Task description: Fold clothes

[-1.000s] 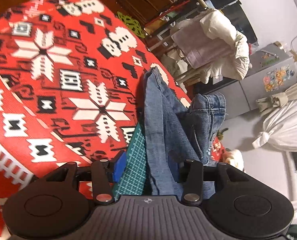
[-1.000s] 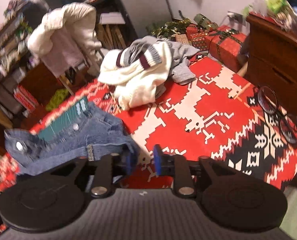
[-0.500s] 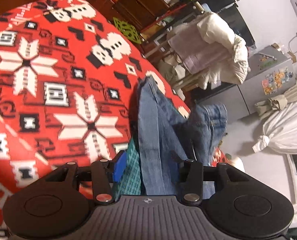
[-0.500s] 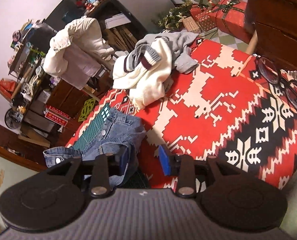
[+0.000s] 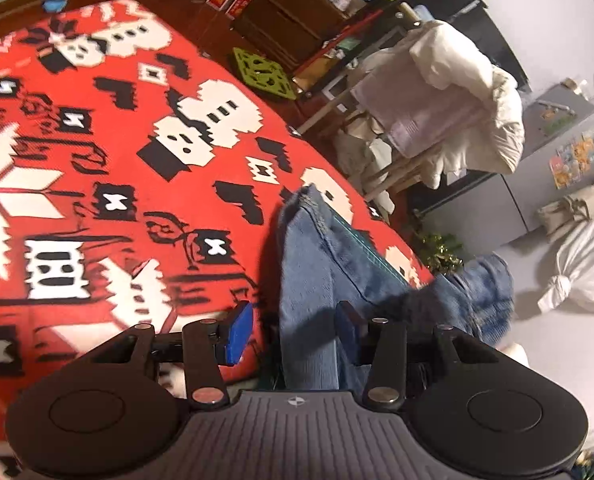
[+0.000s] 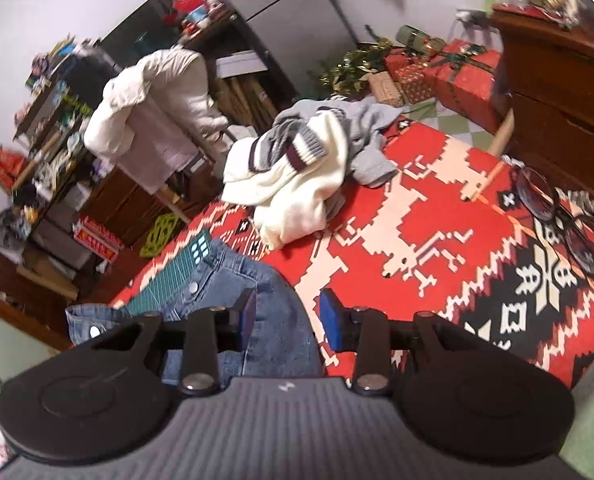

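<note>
Jeans [image 6: 233, 276] lie on a red patterned tablecloth [image 6: 437, 216].

Jeans [image 5: 321, 280] between spread left claw [image 5: 293, 330] fingers

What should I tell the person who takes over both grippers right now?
Left gripper: open, with the jeans between its fingers, not clamped.
Right gripper: open, the jeans also in its gap.
The jeans lie bunched on a green mat at the edge of the red blanket.
A white sweater and grey clothes lie in a heap further back.
Done: nothing looks folded.
Left: fold the jeans, then the heap.
</note>
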### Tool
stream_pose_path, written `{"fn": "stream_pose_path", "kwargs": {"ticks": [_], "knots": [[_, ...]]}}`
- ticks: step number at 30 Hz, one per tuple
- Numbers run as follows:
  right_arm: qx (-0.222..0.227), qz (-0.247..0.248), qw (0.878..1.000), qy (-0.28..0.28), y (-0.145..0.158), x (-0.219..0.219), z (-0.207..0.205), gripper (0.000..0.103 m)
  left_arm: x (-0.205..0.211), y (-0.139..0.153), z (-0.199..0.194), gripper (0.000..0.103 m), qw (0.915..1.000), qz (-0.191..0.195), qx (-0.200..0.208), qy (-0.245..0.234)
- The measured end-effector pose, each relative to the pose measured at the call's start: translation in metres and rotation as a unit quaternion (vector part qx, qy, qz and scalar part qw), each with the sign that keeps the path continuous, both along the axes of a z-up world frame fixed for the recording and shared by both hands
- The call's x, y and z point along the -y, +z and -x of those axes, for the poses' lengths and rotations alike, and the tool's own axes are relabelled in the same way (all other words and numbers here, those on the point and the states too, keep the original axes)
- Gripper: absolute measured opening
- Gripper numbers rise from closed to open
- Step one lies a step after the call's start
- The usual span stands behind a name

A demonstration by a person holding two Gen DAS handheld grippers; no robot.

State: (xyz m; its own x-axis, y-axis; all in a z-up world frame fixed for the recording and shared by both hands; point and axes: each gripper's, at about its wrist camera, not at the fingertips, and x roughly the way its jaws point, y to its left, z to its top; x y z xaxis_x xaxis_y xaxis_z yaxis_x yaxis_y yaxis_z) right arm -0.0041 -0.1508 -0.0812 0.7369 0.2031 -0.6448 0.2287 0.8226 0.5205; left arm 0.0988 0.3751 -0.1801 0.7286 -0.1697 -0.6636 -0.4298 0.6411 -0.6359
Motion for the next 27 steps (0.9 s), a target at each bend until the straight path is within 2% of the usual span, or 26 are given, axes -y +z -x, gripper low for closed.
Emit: {"fn": "stream_pose_path", "kwargs": {"ticks": [1,3,5,8,9,14,22,27], "knots": [[-0.001,0.007,1.000,0.004,0.000,-0.003,-0.002,0.039,-0.001,-0.002,-0.002,0.041,1.0000,0.004,0.001,0.002],[-0.004,0.014,1.000,0.012,-0.003,-0.009,-0.005,0.039,-0.002,-0.004,-0.005,0.028,0.9999,0.012,0.006,0.003],[-0.010,0.018,1.000,0.022,-0.005,-0.014,-0.009,0.039,0.000,-0.005,-0.006,0.027,0.9998,0.019,0.012,0.002],[-0.015,0.026,0.999,0.035,-0.008,-0.021,-0.015,0.039,0.008,0.001,-0.006,0.007,0.9998,0.000,0.018,-0.006],[-0.015,0.030,0.999,0.041,-0.008,-0.023,-0.016,0.039,0.011,0.004,-0.006,0.003,0.9998,-0.010,0.017,-0.006],[-0.016,0.059,0.996,0.059,-0.010,-0.034,-0.022,0.039,0.015,0.026,0.009,0.003,0.9974,-0.069,0.007,0.017],[-0.026,0.052,0.997,0.056,-0.016,-0.029,-0.027,0.038,0.003,0.064,0.076,0.003,0.9939,-0.096,-0.001,0.055],[-0.036,0.035,0.998,0.047,-0.022,-0.022,-0.029,0.038,0.004,0.081,0.139,0.003,0.9916,-0.113,0.003,0.063]]}}
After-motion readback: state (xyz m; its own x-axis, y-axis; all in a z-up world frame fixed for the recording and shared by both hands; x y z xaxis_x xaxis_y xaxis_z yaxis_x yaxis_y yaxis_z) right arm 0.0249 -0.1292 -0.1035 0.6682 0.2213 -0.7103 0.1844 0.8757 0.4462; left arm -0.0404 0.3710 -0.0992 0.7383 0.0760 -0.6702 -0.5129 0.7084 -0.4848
